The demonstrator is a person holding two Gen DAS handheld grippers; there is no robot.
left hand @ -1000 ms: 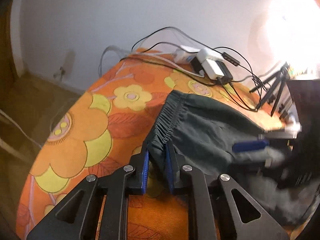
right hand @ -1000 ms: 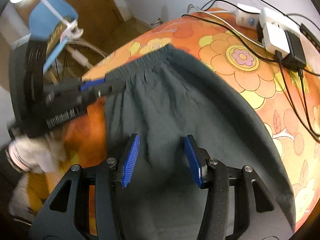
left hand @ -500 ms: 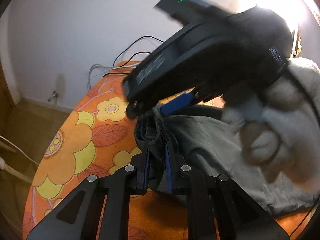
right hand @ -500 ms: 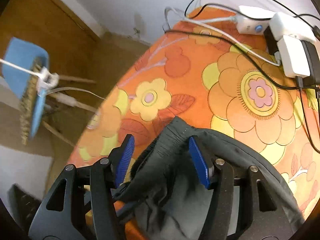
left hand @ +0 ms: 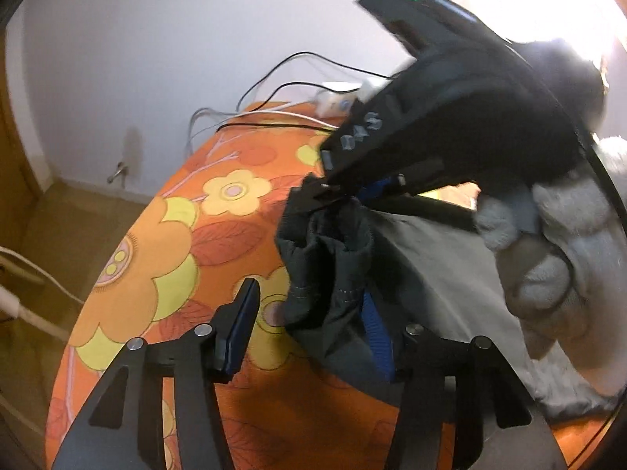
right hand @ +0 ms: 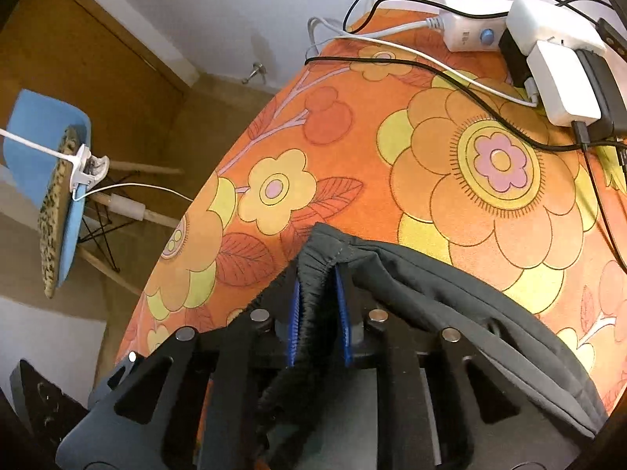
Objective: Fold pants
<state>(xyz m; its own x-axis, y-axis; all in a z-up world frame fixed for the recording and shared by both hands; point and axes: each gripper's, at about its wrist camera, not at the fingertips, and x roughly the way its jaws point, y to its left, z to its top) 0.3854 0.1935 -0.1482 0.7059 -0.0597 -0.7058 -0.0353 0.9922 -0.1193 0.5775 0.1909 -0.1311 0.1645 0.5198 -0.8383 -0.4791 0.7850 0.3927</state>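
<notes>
Dark grey pants [right hand: 450, 286] lie on the orange flowered tablecloth [right hand: 470, 164]. In the right wrist view my right gripper [right hand: 318, 309] is closing, its blue pads pressed on the gathered waistband corner [right hand: 325, 250]. The left wrist view shows that gripper [left hand: 345, 196] from outside, gripped by a gloved hand [left hand: 548, 258], lifting the bunched waistband [left hand: 325, 258]. My left gripper [left hand: 309, 321] sits just below it with its jaws opening. The cloth hangs between them and drapes over the right pad, while the left pad stands apart from it.
A white power strip and chargers [right hand: 548, 51] with several black and white cables lie at the far end of the table. The table's rounded edge drops off to the left. A blue chair [right hand: 51, 180] stands on the wooden floor beyond it.
The right gripper moved from the middle of the pants to the waistband corner and closed on it. The left gripper, shut on that waistband before, has spread its jaws.
</notes>
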